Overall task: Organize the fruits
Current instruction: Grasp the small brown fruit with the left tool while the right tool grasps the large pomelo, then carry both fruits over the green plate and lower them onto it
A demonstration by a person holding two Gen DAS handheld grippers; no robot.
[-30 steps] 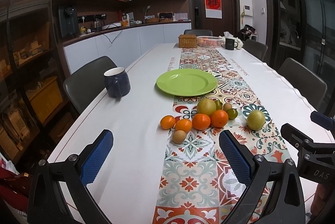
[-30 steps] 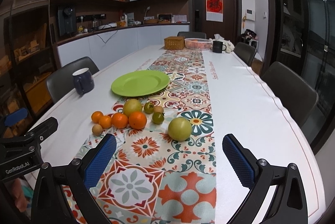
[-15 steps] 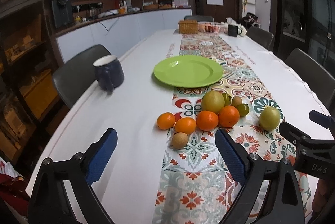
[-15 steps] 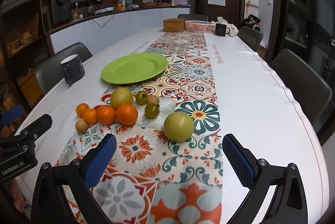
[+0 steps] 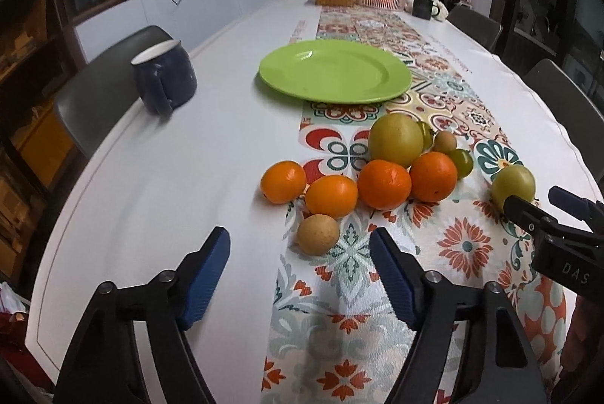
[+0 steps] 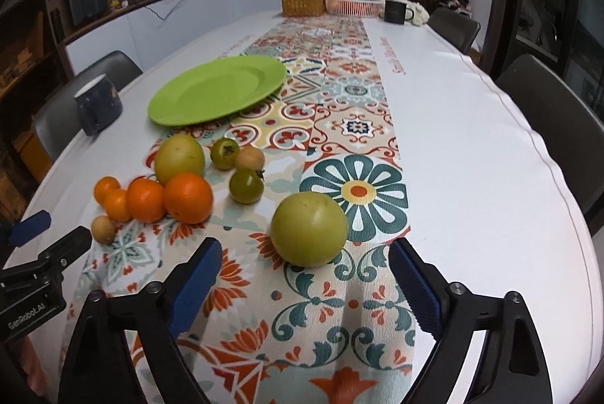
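Note:
A heap of fruit lies on the patterned runner [image 5: 351, 294] before an empty green plate [image 5: 334, 70] [image 6: 217, 89]: several oranges [image 5: 383, 183] [image 6: 187, 192], a big yellow-green fruit [image 5: 395, 139] [image 6: 179, 158], small green tomatoes [image 6: 246, 186] and small brown fruits. My left gripper [image 5: 300, 270] hovers just short of a small brown fruit [image 5: 318, 234], its jaws closing with nothing between the pads. My right gripper [image 6: 304, 281] is just short of a lone yellow-green fruit [image 6: 308, 228] [image 5: 513, 187], its jaws also closing and not touching it.
A dark blue mug [image 5: 163, 79] [image 6: 97, 108] stands left of the plate near the table's left edge. At the far end are a wicker basket [image 6: 302, 3], a pink basket [image 6: 353, 5] and a black mug [image 6: 394, 11]. Grey chairs line both sides.
Both grippers have moved forward and down toward the fruit, which now looms larger. Both pairs of jaws have narrowed, the left more than the right.

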